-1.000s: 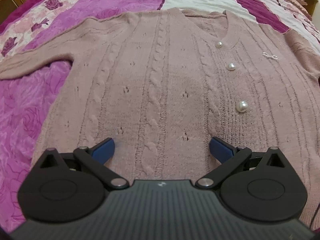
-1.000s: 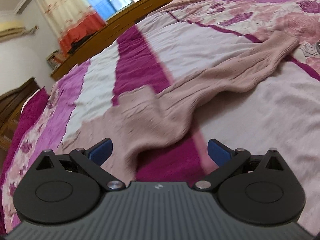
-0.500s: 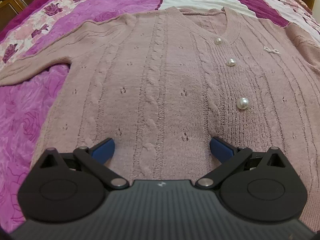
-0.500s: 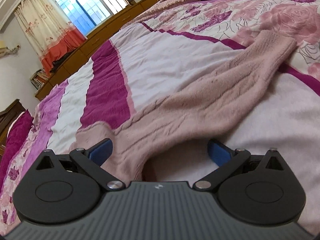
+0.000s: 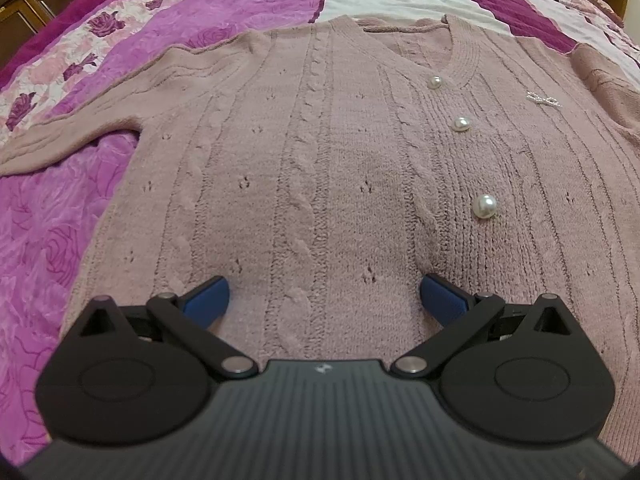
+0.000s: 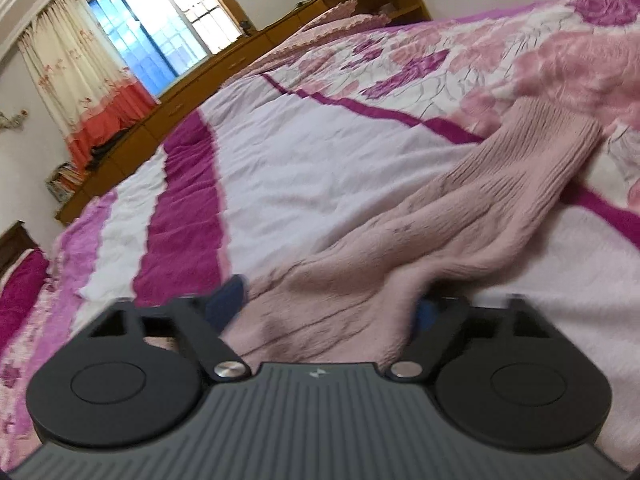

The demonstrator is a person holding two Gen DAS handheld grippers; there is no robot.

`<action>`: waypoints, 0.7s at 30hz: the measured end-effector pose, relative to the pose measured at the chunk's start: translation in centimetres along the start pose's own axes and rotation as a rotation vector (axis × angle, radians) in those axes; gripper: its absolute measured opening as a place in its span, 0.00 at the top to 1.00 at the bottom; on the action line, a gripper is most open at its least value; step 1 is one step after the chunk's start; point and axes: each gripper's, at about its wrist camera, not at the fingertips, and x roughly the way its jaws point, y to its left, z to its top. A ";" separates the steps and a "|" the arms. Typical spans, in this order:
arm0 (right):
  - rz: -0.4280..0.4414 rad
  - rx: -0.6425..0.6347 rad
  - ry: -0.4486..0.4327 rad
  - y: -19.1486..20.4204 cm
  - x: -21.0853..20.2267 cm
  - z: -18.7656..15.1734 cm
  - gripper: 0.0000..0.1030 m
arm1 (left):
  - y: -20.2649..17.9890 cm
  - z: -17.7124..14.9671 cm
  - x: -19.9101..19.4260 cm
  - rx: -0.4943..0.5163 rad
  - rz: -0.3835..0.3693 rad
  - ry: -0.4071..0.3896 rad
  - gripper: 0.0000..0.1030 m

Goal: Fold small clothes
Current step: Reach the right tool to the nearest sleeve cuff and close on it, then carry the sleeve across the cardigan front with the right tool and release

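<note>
Moved closer along the sleeve point(image 6: 460, 216): right tongs point(image 6: 332, 308), blue pads narrowed around bunched knit, though cannot tell if clamped. Left tongs point(image 5: 324, 296) spread wide, low over the pink cardigan point(image 5: 320, 152), lying flat and buttoned on the bed point(image 5: 52, 208).

- The dusty-pink cable-knit cardigan point(image 5: 320, 168) lies flat, with only three round pearl buttons point(image 5: 485, 206) raised on it.
- Pink-and-purple floral bedspread point(image 5: 52, 216) lies bare beside the cardigan's side edge.
- The bunched pink sleeve point(image 6: 460, 216) fills the right gripper point(image 6: 328, 304) gap.
</note>
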 end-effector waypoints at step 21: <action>0.093 -0.076 -0.222 3.5 -11.6 2.8 0.86 | 0.6 0.4 -0.7 -0.009 -0.024 0.004 0.00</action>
